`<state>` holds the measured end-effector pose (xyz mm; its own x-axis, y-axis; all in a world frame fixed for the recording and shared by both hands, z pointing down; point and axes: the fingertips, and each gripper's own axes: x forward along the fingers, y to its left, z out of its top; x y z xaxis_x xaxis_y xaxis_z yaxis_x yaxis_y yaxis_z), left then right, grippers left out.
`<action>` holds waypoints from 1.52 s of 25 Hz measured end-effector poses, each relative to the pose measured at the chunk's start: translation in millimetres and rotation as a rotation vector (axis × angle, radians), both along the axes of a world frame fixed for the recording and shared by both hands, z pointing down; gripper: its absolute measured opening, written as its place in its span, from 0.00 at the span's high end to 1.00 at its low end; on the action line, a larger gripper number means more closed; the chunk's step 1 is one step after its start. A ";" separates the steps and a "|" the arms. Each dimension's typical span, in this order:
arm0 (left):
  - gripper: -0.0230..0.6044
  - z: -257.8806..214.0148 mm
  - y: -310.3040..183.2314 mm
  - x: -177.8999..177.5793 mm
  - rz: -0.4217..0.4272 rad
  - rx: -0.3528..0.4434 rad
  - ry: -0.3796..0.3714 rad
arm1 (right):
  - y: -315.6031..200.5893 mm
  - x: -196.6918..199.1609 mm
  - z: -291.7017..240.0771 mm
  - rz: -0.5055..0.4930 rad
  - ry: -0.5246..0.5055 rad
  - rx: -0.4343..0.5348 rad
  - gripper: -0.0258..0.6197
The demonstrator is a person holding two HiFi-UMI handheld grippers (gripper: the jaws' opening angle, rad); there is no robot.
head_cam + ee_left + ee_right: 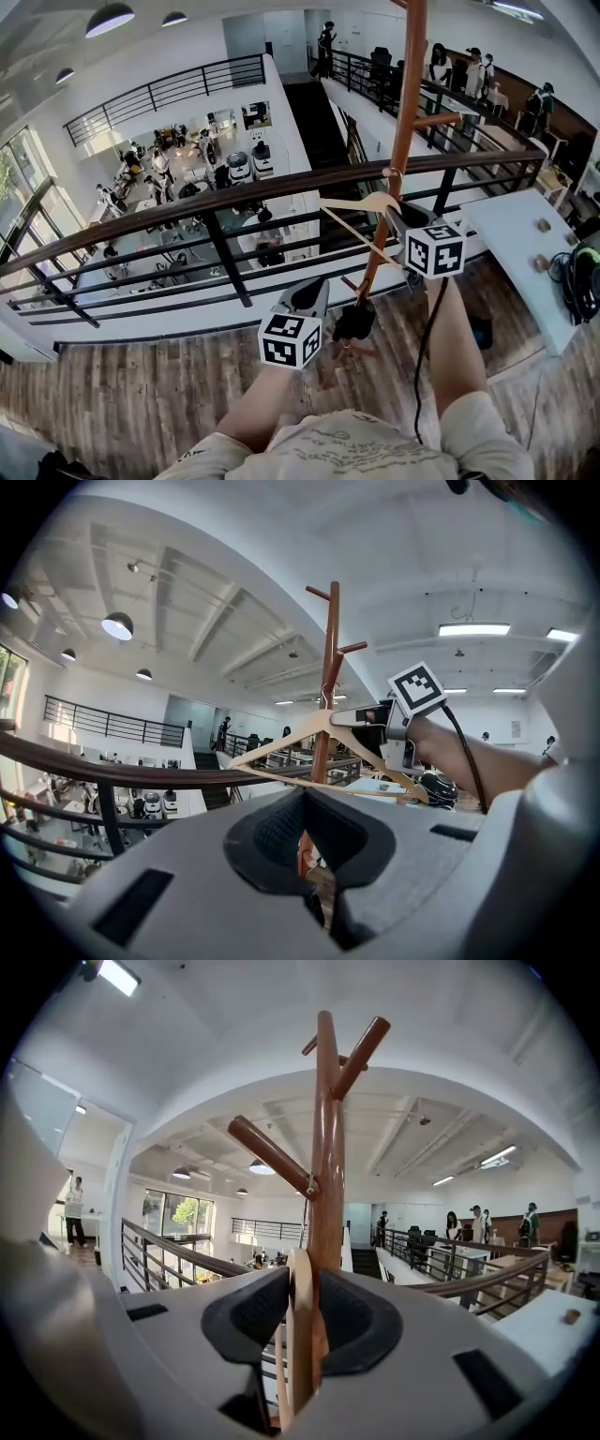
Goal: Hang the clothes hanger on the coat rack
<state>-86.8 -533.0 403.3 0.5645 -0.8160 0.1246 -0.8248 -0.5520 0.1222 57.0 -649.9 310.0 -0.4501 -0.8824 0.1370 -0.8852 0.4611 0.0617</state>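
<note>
The wooden hanger (274, 742) is right up against the coat rack (405, 103), its metal hook (307, 1185) tucked into the crotch where a lower peg (267, 1152) meets the pole. The right gripper (302, 1283) straddles one shoulder of it just beside the pole, tongs slightly spread, with the wood against one pad and a sliver of gap at the other. The left gripper (305, 803) hovers short of the rack, clear of the hanger, tongs drawn together on nothing.

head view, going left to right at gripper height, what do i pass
left gripper → brown wooden coat rack pole → right gripper → white rectangular table → black cable bundle
</note>
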 end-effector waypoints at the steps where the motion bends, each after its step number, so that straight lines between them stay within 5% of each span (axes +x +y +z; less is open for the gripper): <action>1: 0.96 1.1 -0.2 0.8 0.002 -0.001 0.001 | 0.3 2.2 -0.3 0.012 0.006 0.009 0.83; 9: 0.96 3.6 0.1 10.4 0.019 0.001 0.006 | 24.7 19.5 -27.0 0.116 -0.024 0.145 0.80; 12: 0.96 1.3 1.7 13.8 0.027 0.005 0.009 | 50.4 21.3 -40.4 0.149 -0.060 0.224 0.92; 16: 0.96 -2.7 3.9 26.9 0.047 0.014 0.013 | 85.8 23.3 -41.0 0.173 -0.065 0.289 0.96; 31: 0.96 2.6 5.7 64.6 0.103 0.031 -0.010 | 140.3 24.6 65.7 0.223 -0.180 0.069 0.96; 38: 0.96 6.7 2.3 78.5 0.119 0.026 -0.030 | 139.0 27.1 71.7 0.223 -0.175 0.063 0.96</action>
<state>-8.3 -530.6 409.9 0.6540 -0.7464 0.1232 -0.7563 -0.6490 0.0827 84.1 -510.8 381.7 -0.2558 -0.9666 0.0166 -0.9641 0.2538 -0.0786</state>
